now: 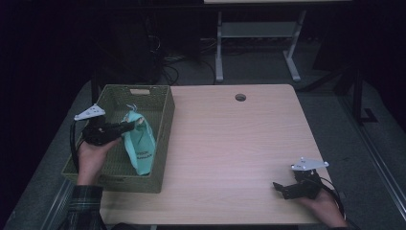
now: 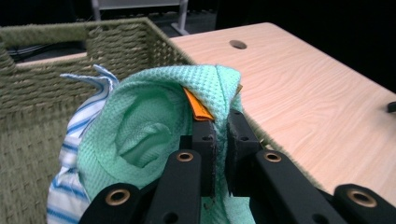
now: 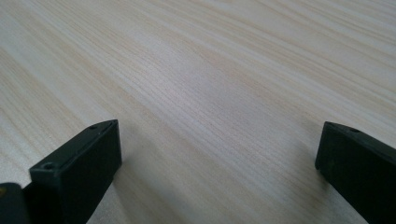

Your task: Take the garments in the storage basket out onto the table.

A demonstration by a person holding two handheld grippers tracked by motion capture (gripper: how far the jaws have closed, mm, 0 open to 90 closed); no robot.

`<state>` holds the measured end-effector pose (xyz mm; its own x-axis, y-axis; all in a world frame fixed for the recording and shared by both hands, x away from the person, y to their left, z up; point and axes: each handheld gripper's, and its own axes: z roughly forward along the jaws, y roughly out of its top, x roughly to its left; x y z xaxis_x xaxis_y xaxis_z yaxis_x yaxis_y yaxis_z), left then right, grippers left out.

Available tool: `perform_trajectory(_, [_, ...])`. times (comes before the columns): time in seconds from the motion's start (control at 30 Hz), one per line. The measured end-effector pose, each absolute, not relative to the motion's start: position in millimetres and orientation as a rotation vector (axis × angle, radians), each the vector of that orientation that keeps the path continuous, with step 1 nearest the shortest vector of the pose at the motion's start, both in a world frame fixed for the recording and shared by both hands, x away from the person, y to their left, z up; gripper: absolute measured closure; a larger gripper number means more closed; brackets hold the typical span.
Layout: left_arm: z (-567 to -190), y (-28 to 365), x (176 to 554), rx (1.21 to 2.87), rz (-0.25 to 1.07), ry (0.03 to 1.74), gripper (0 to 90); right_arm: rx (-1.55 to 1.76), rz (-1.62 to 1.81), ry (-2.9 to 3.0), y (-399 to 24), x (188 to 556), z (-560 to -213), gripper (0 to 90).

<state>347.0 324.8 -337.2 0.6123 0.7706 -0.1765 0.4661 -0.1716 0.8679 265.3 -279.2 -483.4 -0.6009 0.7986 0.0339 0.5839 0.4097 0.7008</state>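
A mint-green waffle cloth (image 1: pixel 139 143) with an orange tag (image 2: pixel 197 106) hangs over the olive woven basket (image 1: pixel 163 91) at the table's left. My left gripper (image 1: pixel 128 127) is shut on the cloth's top fold, and the cloth dangles below it. In the left gripper view the jaws pinch the green cloth (image 2: pixel 154 126); a blue-striped white cloth (image 2: pixel 77 135) sits behind it. My right gripper (image 1: pixel 282 189) rests near the table's front right edge, open, with bare wood between its jaws (image 3: pixel 219 158).
The wooden table (image 1: pixel 239 143) has a round cable hole (image 1: pixel 240 97) near its far edge. A desk frame and cables stand on the dark floor behind the table. The basket's wall (image 2: pixel 42 84) rises close behind the held cloth.
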Motion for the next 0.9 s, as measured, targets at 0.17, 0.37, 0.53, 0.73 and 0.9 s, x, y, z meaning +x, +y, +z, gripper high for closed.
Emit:
perform_trajectory(0.17, [-328.0, 324.5, 347.4, 1.816, 0.373, 0.982, 83.7, 1.200, 0.991, 2.364, -279.2, 265.3, -483.4, 0.0])
perform_trajectory(0.37, [-311.8, 325.2, 348.3, 1.796, 0.372, 0.956, 83.8, 1.200, 0.991, 2.363, -279.2, 265.3, -483.4, 0.0])
perform_trajectory(0.53, [-303.0, 324.2, 348.2, 1.779, 0.374, 0.939, 83.8, 1.202, 0.990, 2.363, -279.3, 265.3, -483.4, 0.0])
perform_trajectory(0.73, [-286.8, 321.2, 347.7, 1.766, 0.372, 0.905, 83.8, 1.203, 0.990, 2.362, -279.3, 265.4, -483.4, 0.0])
perform_trajectory(0.9, [-272.1, 316.1, 347.3, 1.754, 0.373, 0.871, 83.8, 1.204, 0.989, 2.361, -279.3, 265.4, -483.4, 0.0])
